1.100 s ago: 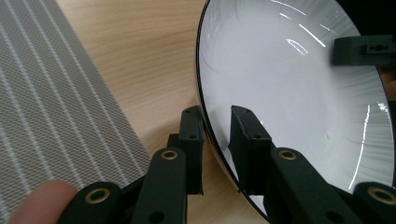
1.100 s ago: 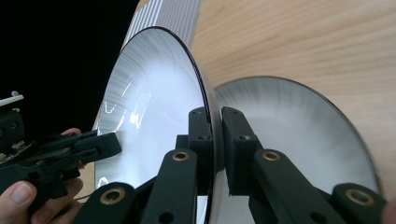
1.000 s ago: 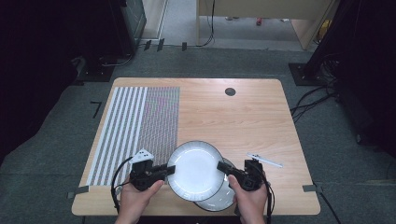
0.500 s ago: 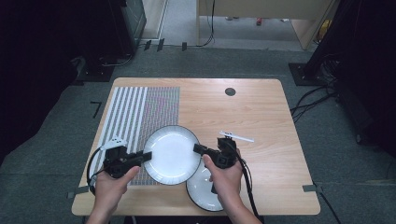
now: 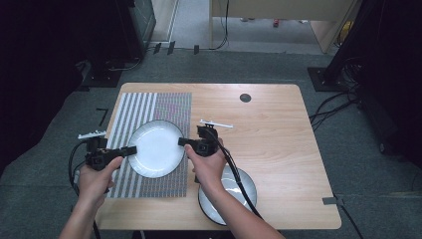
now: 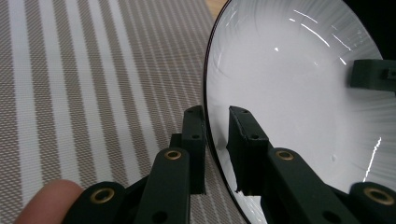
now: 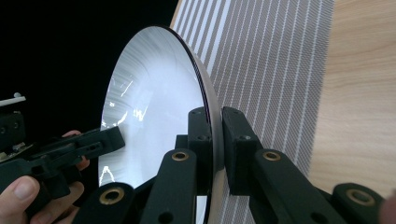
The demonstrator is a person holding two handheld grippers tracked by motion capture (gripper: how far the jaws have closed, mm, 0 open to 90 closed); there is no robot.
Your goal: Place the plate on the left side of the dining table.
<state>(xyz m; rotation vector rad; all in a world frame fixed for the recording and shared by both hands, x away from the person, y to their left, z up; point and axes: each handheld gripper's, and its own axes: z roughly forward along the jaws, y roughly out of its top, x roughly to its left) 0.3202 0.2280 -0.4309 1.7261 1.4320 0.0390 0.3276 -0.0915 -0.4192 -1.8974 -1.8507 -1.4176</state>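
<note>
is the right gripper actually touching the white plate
Touching. In the right gripper view, the right gripper has its two jaws closed on the white plate's rim, one on each face.

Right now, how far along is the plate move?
Done: white plate is off the second plate near the table's front edge and sits over the striped placemat. In hand: left gripper and right gripper both clamp its rim. Left: probably set down and release.
</note>
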